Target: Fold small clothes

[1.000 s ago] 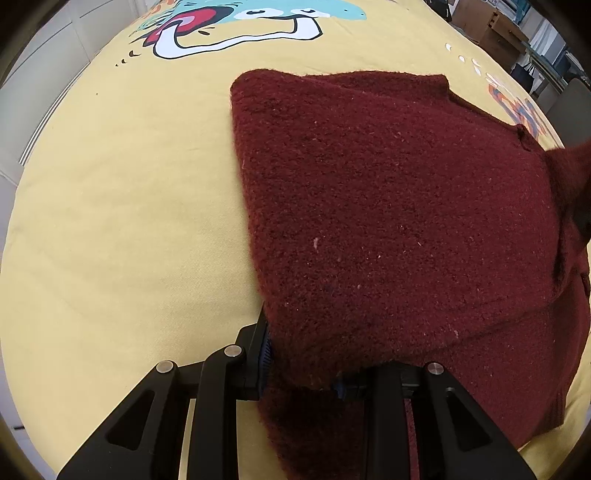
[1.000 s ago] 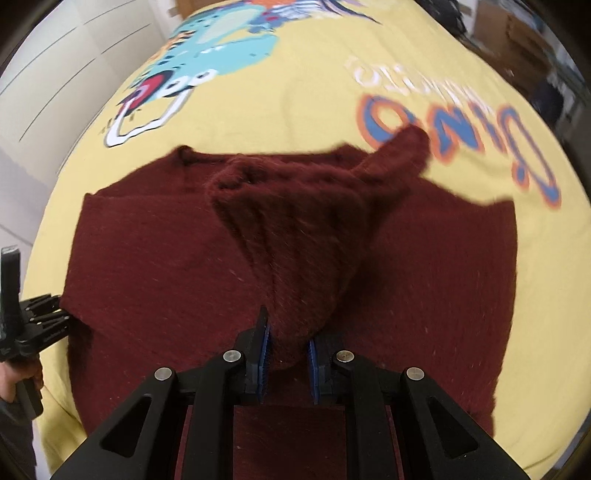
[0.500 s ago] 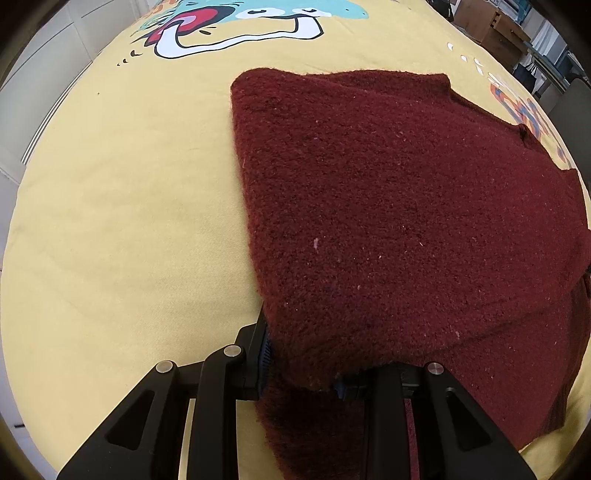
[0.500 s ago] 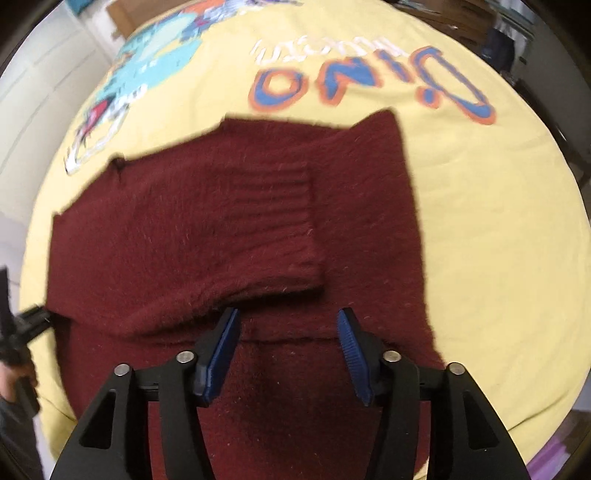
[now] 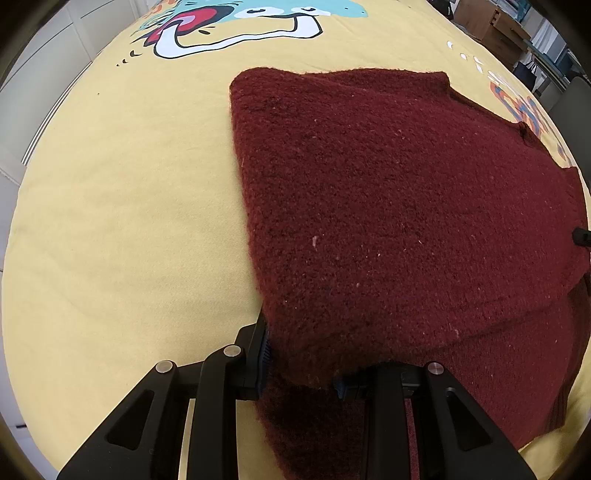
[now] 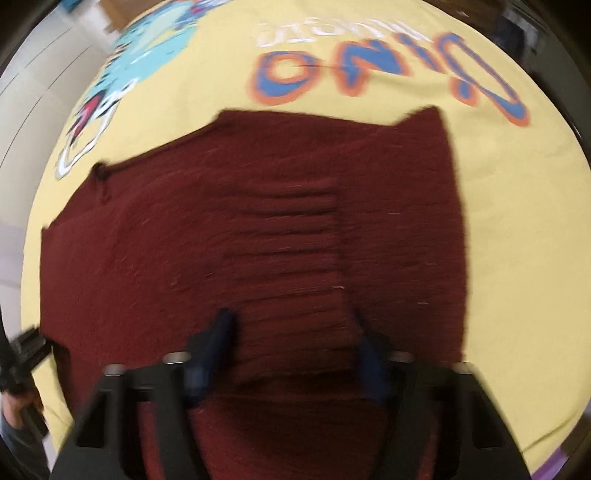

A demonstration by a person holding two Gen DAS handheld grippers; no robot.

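A dark red knitted sweater [image 5: 388, 206] lies flat on a yellow sheet [image 5: 129, 229]. My left gripper [image 5: 301, 365] is shut on a folded edge of it at the near left side; the cloth hides the fingertips. In the right wrist view the sweater [image 6: 258, 229] has a ribbed sleeve cuff [image 6: 291, 280] laid across its body. My right gripper [image 6: 295, 332] is open and empty just above that cuff. The view is blurred by motion. The left gripper [image 6: 26, 350] shows at that view's far left edge.
The yellow sheet carries a blue cartoon print [image 5: 236, 22] at the back and orange-blue lettering [image 6: 388, 62] beyond the sweater. Cardboard boxes and shelves [image 5: 498, 26] stand beyond the far right edge. A white wall [image 5: 37, 74] runs along the left.
My right gripper let go of the sleeve, which now lies flat on the sweater, and has opened and shifted over it. My left gripper holds still.
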